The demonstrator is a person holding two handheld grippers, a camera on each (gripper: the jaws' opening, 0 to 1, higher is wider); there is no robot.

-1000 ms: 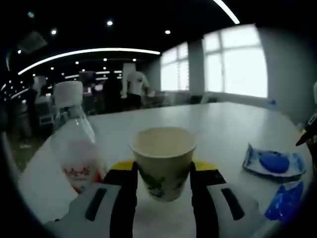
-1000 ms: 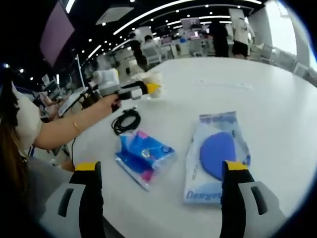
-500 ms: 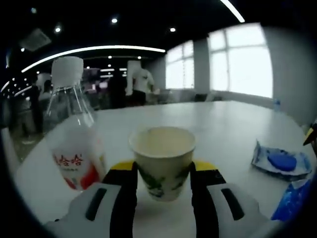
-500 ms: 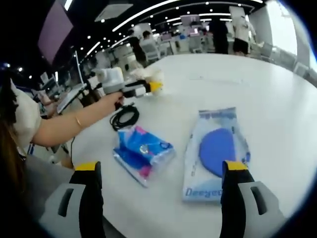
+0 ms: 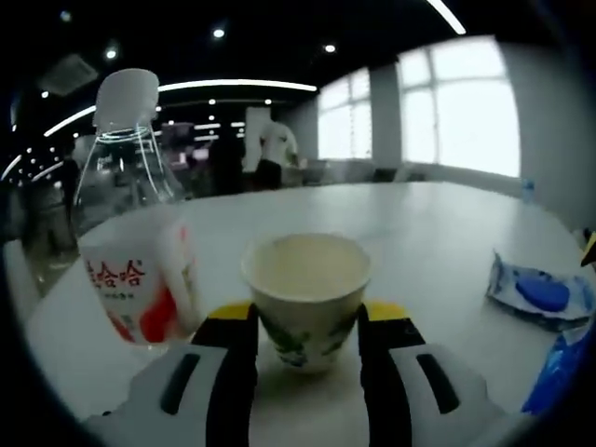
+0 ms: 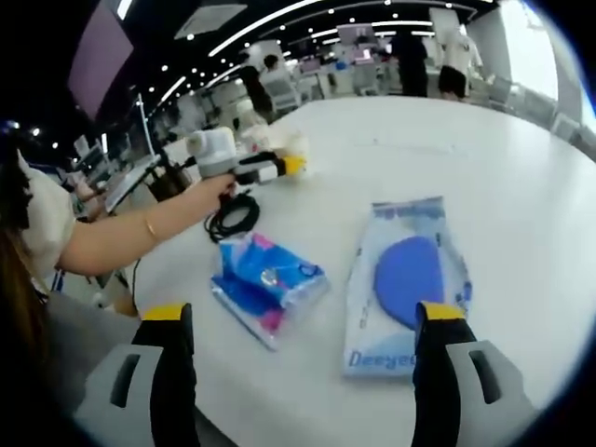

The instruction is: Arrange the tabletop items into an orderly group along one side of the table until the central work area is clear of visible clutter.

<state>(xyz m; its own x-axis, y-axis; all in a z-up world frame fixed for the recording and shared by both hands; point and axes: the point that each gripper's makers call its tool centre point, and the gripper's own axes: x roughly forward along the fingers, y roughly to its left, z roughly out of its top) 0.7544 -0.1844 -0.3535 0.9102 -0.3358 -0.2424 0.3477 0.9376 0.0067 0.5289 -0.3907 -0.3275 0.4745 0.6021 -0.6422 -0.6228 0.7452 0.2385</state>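
Left gripper point(image 5: 305, 321) squeezed the cup point(image 5: 306, 296) beside the bottle point(image 5: 133, 242); right gripper point(image 6: 298, 349) was wide apart. Two blue packs point(image 6: 267, 285) and a cable point(image 6: 234, 216) looked left to tidy.

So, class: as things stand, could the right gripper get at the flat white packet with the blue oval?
Probably yes. The right gripper is open, and the flat white packet with the blue oval lies on bare table just ahead, nearer its right-hand jaw, with nothing between.
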